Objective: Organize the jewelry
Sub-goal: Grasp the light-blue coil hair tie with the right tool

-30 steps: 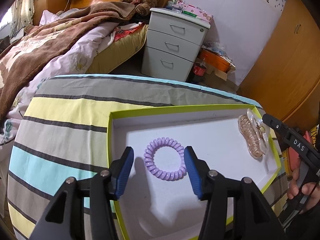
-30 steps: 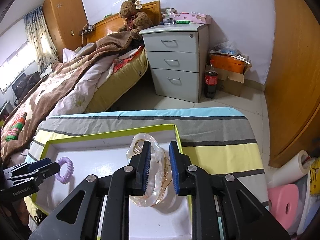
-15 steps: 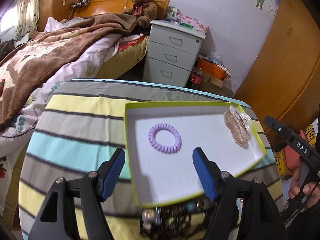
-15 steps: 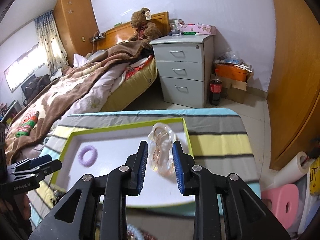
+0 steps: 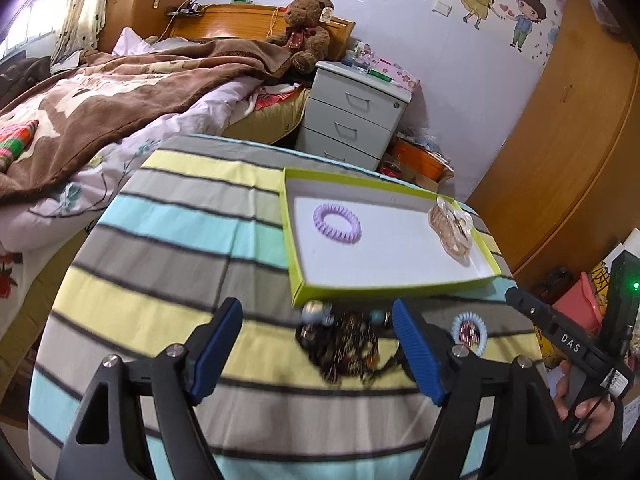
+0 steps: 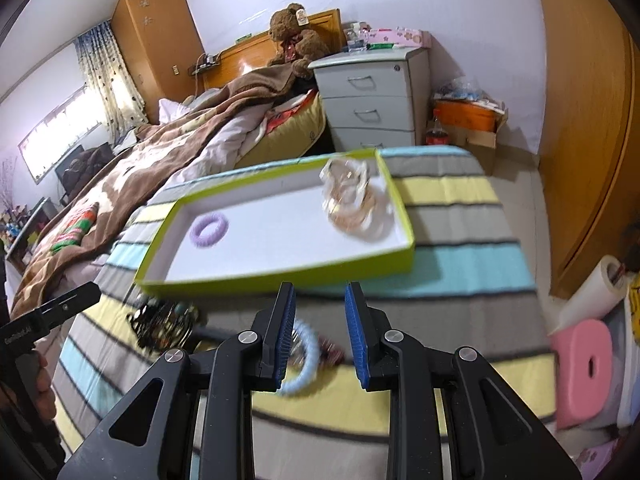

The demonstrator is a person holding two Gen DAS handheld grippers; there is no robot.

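Striped bedding (image 5: 168, 240) in grey, yellow and pale blue covers the work surface, with a bed and a grey bedside cabinet behind. Both grippers have pulled back from the green-rimmed box (image 5: 294, 264), which a second ago sat right under their tips and now lies well ahead of them. Left inside it are the purple coil hair tie (image 5: 337, 223) towards its left end and the translucent hair claw (image 5: 452, 228) at its right end, so two pieces look sorted. The left gripper (image 5: 318, 348) is spread wide and empty, with a dark tangle of beaded jewelry (image 5: 346, 346) just ahead between its fingers. The right gripper (image 6: 320, 334) has opened further than when it was closed on the claw; it is released and holds nothing. A pale blue coil hair tie (image 6: 302, 360) lies directly beneath it, beside its left finger (motion blur hides the small reddish thing next to it). Judging by this, the next pickups are the tangle and the blue tie.
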